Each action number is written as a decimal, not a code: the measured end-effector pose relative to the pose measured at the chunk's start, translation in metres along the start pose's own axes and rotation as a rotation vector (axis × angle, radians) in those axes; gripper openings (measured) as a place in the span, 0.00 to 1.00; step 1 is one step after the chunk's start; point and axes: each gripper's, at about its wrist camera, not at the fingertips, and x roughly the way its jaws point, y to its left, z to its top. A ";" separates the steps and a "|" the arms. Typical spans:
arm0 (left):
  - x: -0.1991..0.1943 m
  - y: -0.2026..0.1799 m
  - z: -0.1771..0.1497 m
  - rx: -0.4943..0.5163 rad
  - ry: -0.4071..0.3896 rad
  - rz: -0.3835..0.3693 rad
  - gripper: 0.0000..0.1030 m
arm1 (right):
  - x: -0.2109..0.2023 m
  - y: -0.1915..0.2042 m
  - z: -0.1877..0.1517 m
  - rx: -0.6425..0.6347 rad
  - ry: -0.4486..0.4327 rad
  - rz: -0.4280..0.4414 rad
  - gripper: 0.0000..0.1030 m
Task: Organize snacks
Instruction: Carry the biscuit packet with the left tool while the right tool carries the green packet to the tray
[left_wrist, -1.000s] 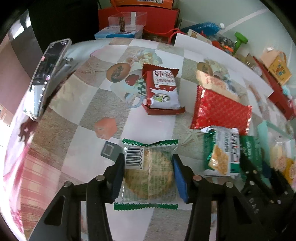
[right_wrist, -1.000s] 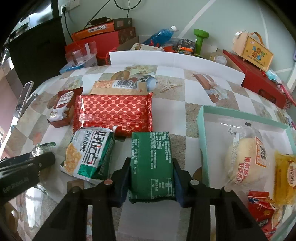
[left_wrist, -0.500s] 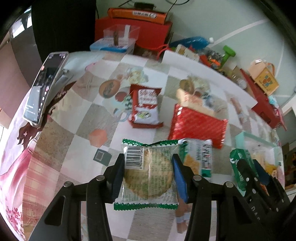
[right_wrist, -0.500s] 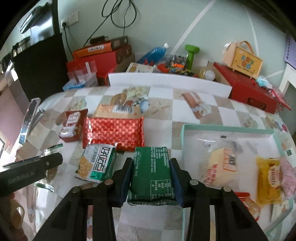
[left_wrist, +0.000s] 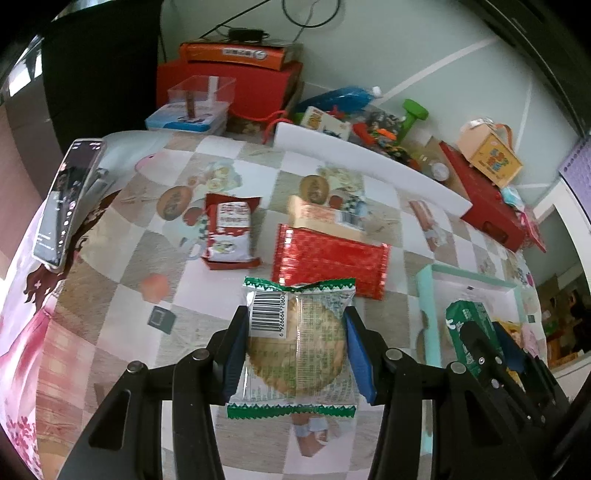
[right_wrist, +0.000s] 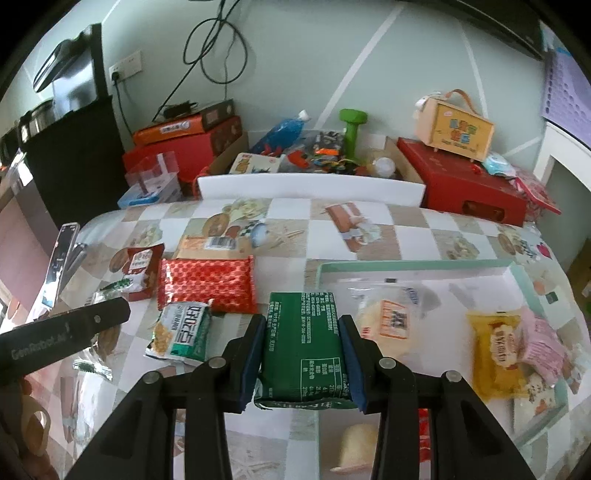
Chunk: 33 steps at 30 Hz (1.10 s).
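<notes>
Clearly, the sorting was only partly done at this moment. The left gripper (left_wrist: 295, 354) was pinching a round biscuit in a clear wrapper with green edges (left_wrist: 297, 347), its blue pads pressed on both sides of the pack, and the pack was in the air above the checked tablecloth (left_wrist: 110, 295). The right gripper (right_wrist: 301, 354) was clamped on a dark green packet (right_wrist: 303, 347), also lifted, just at the near left edge of the mint-green tray (right_wrist: 406, 265). Inside this tray several snacks already lay: a pale bun in a clear bag (right_wrist: 388, 325), a yellow packet (right_wrist: 496, 354) and a pink packet (right_wrist: 543, 343) touching it on the right side; something small and red near the bottom was mostly hidden by the gripper, so I could not name it. On the cloth, outside the tray, four packs were not yet collected: a large red packet (right_wrist: 207, 284), a flat beige packet (right_wrist: 207, 245) just behind it, a small red-and-white bag (right_wrist: 140, 269) to the left, and a green-and-white cracker bag (right_wrist: 183, 332) near the front. I judged that the two held packs were probably meant for the tray, the green one being much closer to it, and after them the four loose packs remained to be moved.
</notes>
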 end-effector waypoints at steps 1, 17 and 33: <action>0.000 -0.003 -0.001 0.006 0.001 -0.005 0.50 | -0.002 -0.004 0.000 0.007 -0.004 -0.006 0.41; 0.003 -0.070 -0.014 0.138 0.023 -0.107 0.50 | -0.031 -0.128 -0.001 0.257 -0.053 -0.170 0.41; 0.056 -0.148 -0.003 0.276 0.073 -0.109 0.50 | -0.019 -0.168 -0.009 0.352 -0.034 -0.113 0.41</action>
